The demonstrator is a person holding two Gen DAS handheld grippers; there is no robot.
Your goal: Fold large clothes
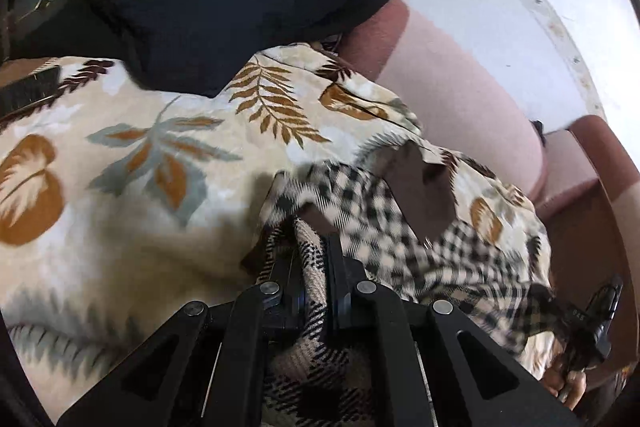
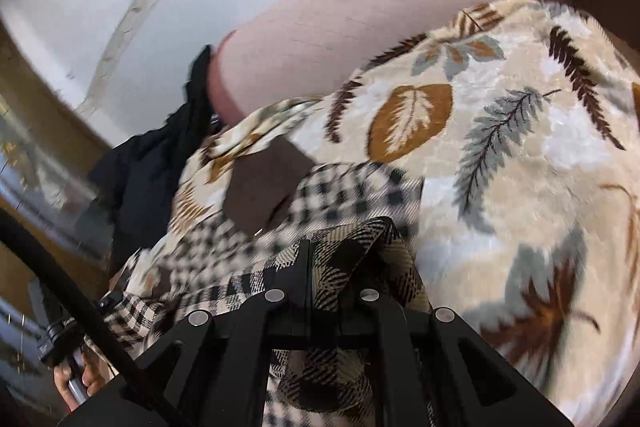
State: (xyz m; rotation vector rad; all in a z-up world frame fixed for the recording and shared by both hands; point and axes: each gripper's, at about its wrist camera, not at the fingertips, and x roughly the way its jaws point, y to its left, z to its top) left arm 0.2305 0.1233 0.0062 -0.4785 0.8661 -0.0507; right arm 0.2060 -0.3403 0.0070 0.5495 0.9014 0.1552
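Leaf-print blanket point(image 1: 120, 155) is covering the sofa seat and is carrying everything. Pink sofa back point(image 1: 460, 99) is running along its far edge, white wall behind that. A dark garment point(image 1: 192, 19) is lying heaped at the blanket's far corner, on the left gripper's side, partly over the sofa back's end.

The checked shirt point(image 1: 384, 227) is the task piece: it is stretching across the blanket's near edge between the two grippers, brown lining patch showing in the middle, fabric blurred.

Left gripper point(image 1: 312, 259) is clamped on a bunched checked edge, cloth running back through the jaws. Right gripper point(image 2: 328, 251) is doing the same on its end, fabric draping over the fingers. Both are gripping the shirt, jaws nearly closed. In each view, the person's other hand is showing on the opposite handle point(image 1: 592, 323).

Judgement: this is the carry part of a fold.
- Keep both ends level and taut so the span isn't sagging or twisting.
- Lay the edge down square on the blanket, clear of the dark garment.
- Release only once cloth is resting flat.

Risk: thin bunched grip slipping from the jaws.
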